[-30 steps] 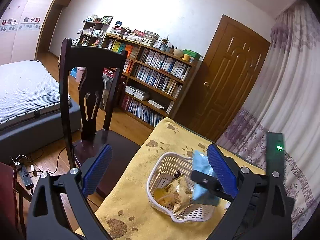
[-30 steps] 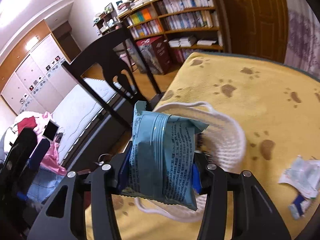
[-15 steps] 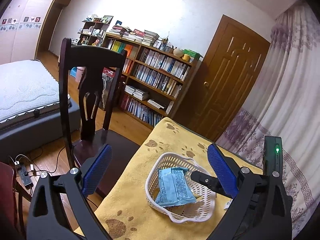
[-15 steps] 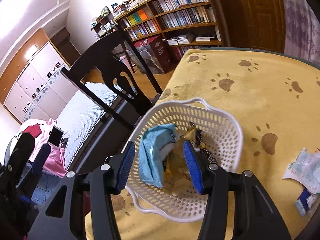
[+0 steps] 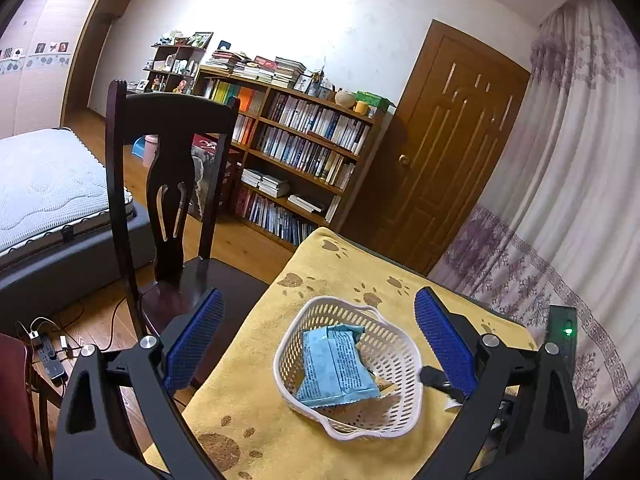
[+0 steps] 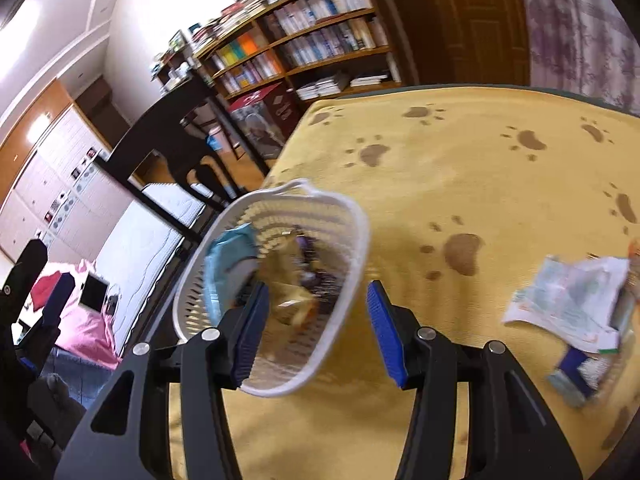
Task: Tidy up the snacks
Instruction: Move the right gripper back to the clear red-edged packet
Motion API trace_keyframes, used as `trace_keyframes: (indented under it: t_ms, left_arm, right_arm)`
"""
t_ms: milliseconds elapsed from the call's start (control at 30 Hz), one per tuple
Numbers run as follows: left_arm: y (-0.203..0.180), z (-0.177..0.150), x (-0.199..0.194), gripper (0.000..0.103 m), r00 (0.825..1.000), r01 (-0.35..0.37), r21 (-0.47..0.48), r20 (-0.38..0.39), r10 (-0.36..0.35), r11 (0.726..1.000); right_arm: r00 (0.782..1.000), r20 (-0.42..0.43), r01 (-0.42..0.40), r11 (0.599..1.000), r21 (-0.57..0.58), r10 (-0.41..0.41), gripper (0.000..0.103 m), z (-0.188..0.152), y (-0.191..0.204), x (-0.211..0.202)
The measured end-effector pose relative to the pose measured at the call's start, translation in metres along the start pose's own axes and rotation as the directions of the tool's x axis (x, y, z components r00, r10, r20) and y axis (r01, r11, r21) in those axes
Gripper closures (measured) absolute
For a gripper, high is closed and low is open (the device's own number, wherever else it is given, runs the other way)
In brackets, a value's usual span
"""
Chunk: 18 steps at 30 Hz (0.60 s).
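Observation:
A white plastic basket (image 5: 404, 364) (image 6: 352, 216) stands on the yellow paw-print cloth (image 5: 248, 412) (image 6: 460, 168). Inside it a light blue snack packet (image 5: 334, 368) (image 6: 226, 256) lies on top of other snacks, yellowish and dark ones. My left gripper (image 5: 316, 340) hangs open above the table's near edge, the basket showing between its blue pads. My right gripper (image 6: 316, 328) is open and empty just above the basket's near rim. More snack packets (image 6: 576, 300), white and pale green with a blue one, lie on the cloth to the right.
A dark wooden chair (image 5: 172, 184) stands against the table's left side. Behind it are a bookshelf (image 5: 296, 152), a brown door (image 5: 444, 152) and a bed (image 5: 44, 184). Curtains (image 5: 568, 184) hang along the table's right side.
My right gripper opened and dropped the light blue packet into the basket, then drew back toward the right. The left gripper has stayed open and still.

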<state>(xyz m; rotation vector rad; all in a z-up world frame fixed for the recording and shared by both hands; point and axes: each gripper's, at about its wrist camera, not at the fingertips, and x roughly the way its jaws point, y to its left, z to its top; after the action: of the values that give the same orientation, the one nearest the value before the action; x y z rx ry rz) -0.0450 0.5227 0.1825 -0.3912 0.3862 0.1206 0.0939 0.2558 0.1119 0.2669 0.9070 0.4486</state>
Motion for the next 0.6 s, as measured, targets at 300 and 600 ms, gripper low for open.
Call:
trace_keyframes:
  t_ms: [300,600]
  left_arm:
    - [-0.022,-0.009,0.006,0.006,1.0,0.018,0.065,-0.026,-0.017,0.998]
    - [-0.042,-0.02,0.012,0.005,0.998,0.036,0.117,-0.06,-0.029,0.993]
  right_arm:
    - [0.995,0.058,0.071,0.992,0.108,-0.078,0.049,0.0,-0.072,-0.042]
    - [0.979,0.094,0.16,0.965,0.206,-0.182,0.043,-0.004,-0.151,-0.078]
